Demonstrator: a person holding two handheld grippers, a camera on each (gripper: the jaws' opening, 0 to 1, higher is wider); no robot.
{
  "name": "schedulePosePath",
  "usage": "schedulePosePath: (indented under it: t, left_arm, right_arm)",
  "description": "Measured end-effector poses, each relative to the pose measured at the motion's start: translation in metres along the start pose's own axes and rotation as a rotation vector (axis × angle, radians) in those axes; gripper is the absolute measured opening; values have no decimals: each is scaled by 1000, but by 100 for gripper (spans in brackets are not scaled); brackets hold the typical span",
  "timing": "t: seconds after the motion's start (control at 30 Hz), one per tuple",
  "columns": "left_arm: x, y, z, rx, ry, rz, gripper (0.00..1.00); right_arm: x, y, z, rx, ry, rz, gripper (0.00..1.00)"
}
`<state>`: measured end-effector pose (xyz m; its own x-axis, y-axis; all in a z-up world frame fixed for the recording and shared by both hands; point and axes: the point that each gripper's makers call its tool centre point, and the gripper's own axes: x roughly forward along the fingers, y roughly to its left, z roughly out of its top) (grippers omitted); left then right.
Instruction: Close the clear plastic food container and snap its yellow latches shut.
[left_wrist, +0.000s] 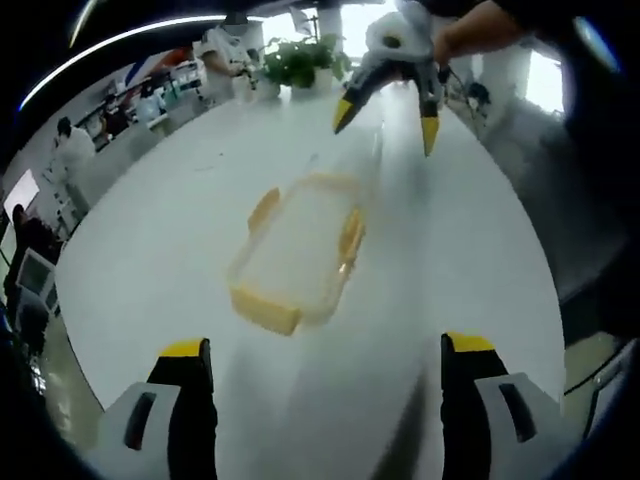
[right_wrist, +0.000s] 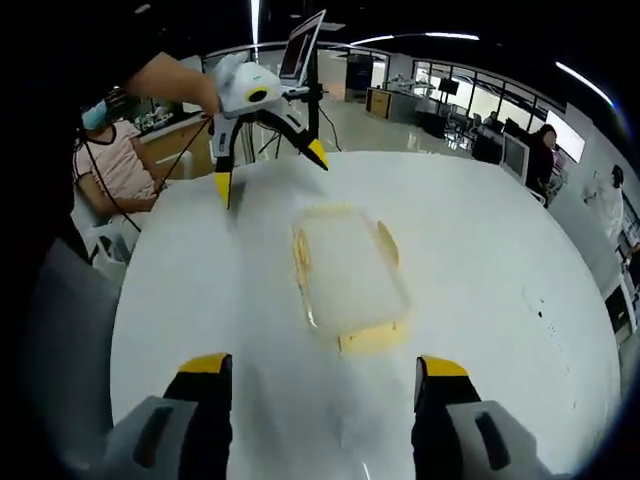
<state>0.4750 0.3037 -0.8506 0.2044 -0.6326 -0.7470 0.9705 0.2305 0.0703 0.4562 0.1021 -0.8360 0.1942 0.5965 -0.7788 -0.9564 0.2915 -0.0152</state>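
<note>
Container (left_wrist: 298, 252) on table (left_wrist: 180, 220), between both gaping tongs (left_wrist: 325, 350) (right_wrist: 322, 365).

A clear plastic food container (right_wrist: 345, 268) with opaque yellow latches (left_wrist: 265, 311) sits on a smooth white table (left_wrist: 170, 230) whose matt top throws back only a soft sheen. Both handheld tools, the left gripper (left_wrist: 326, 365) and the right gripper (right_wrist: 325, 378), show glossy pale-grey plastic shells, black inner faces and yellow tips. Nearby, green leafy plants (left_wrist: 300, 60).
</note>
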Motion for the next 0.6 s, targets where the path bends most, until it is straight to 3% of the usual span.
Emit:
schedulePosePath:
  t: [0.3,0.5,0.6]
  left_arm:
    - [10,10,-2,14,4,-47,86]
    - [14,25,0,44,15,-67,71]
    - [18,28,0,63,18,-98,71]
  right_arm:
    - [12,-10,6,-66,33,40,68]
    - [22,-18,3,-78,63,53,67]
    - [25,-19,4,-97,65,67,64]
